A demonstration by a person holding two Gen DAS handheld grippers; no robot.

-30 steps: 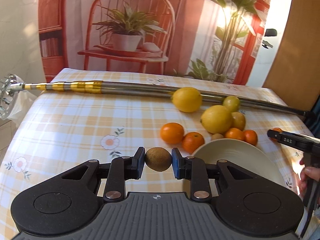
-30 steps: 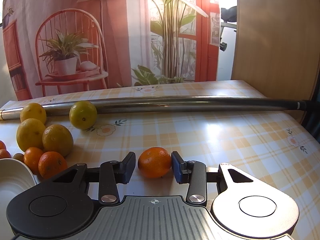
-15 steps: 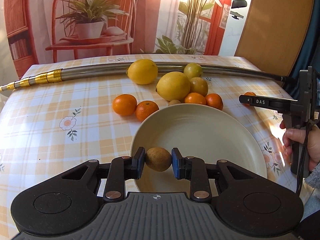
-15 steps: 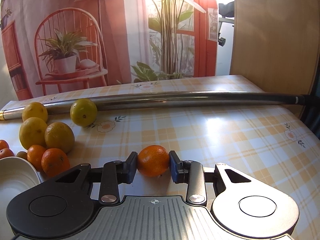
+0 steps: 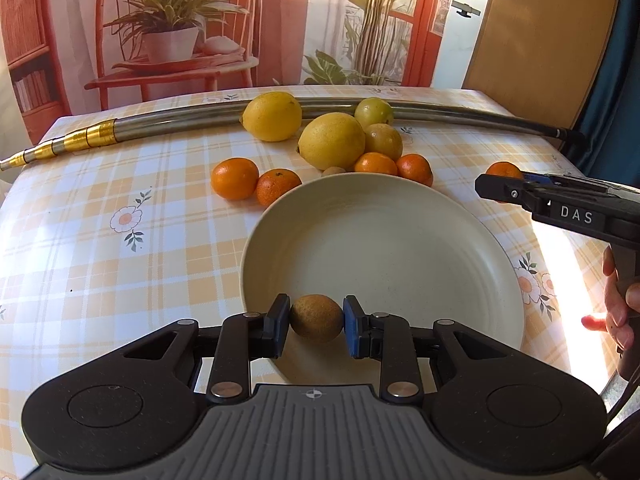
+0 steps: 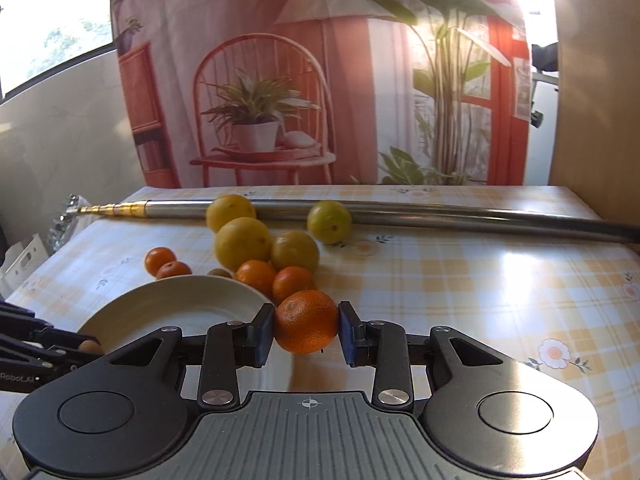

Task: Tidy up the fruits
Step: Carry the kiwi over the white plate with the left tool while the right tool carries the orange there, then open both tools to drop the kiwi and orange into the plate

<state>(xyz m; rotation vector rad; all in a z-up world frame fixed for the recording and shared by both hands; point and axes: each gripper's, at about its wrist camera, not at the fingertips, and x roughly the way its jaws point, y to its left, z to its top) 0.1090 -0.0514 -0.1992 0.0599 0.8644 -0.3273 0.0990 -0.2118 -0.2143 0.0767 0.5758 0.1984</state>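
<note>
Cream and bare, the bowl [image 5: 496, 248] sits on the checked cloth [image 5: 100, 248] with nothing in it yet, which is why both tongs are heading its way. The left gripper [image 5: 316, 326] pinches a brown kiwi [image 5: 316, 317] between its pads, hanging over the bowl's near rim, so a simple release looks likely to drop it inside. The right gripper [image 6: 307, 330] is pressed onto an orange [image 6: 306, 321], held clear of the cloth just off the bowl's right edge; it looks to be next in line.

Loose fruit waits behind the bowl: two lemons [image 5: 332, 141], two greenish-yellow fruits [image 5: 383, 141], several small oranges [image 5: 235, 178] and another kiwi [image 5: 333, 171] peeking over the far rim. Some lean against a long metal pole [image 5: 192, 122] lying across the back of the table, which seems to keep them from rolling off.

My guess is the task has barely begun. The kiwi should go low before letting go, since a round fruit could bounce out of a shallow dish.
</note>
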